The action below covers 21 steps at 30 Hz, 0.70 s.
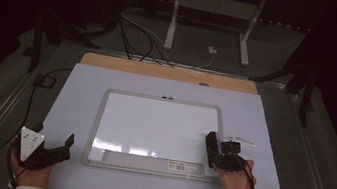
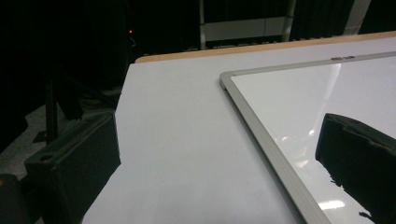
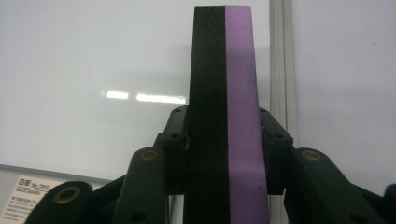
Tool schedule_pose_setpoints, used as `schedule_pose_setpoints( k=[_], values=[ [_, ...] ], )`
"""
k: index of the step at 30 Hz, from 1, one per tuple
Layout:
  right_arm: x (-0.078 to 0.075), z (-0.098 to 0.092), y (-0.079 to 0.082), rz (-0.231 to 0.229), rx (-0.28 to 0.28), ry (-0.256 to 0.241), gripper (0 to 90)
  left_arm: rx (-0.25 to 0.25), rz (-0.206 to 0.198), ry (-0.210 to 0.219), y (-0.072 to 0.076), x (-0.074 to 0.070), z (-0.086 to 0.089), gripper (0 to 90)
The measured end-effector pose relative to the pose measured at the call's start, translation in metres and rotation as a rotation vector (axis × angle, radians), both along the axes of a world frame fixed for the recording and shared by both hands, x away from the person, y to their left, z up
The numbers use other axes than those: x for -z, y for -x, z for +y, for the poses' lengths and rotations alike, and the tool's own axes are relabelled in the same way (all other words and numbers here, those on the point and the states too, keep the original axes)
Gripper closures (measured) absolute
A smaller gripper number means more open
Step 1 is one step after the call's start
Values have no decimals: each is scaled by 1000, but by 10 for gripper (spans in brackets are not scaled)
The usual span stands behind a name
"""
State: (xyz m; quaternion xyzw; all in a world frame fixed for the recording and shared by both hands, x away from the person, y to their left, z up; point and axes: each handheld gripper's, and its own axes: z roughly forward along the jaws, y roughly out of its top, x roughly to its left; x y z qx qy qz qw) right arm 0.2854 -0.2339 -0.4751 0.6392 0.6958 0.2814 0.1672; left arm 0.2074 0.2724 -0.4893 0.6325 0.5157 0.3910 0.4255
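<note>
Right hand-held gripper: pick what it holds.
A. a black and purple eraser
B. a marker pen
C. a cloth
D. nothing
A: the right hand-held gripper has its jaws shut on a black and purple eraser, held over the right edge of the whiteboard; the high view shows the eraser in that gripper too.

- Left gripper (image 1: 54,151): held at the near left of the scene, jaws spread wide apart, nothing between them; grey plate on top.
- Right gripper (image 1: 216,149): held at the near right, jaws pointed far, closed on a black-and-purple block; wrist extended from a white sleeve.
</note>
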Motion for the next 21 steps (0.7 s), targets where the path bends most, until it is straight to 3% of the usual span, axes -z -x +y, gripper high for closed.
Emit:
schedule_pose_setpoints(
  k=[6, 9, 21],
  values=[
    [9, -2, 4, 20, 14, 13, 632, 1, 1, -2, 0, 0, 0, 6],
    [13, -3, 8, -6, 21, 8, 633, 0, 3, -3, 0, 0, 0, 6],
    [12, -3, 18, 2, 42, 46, 635, 1, 4, -3, 0, 0, 0, 6]
  ],
)
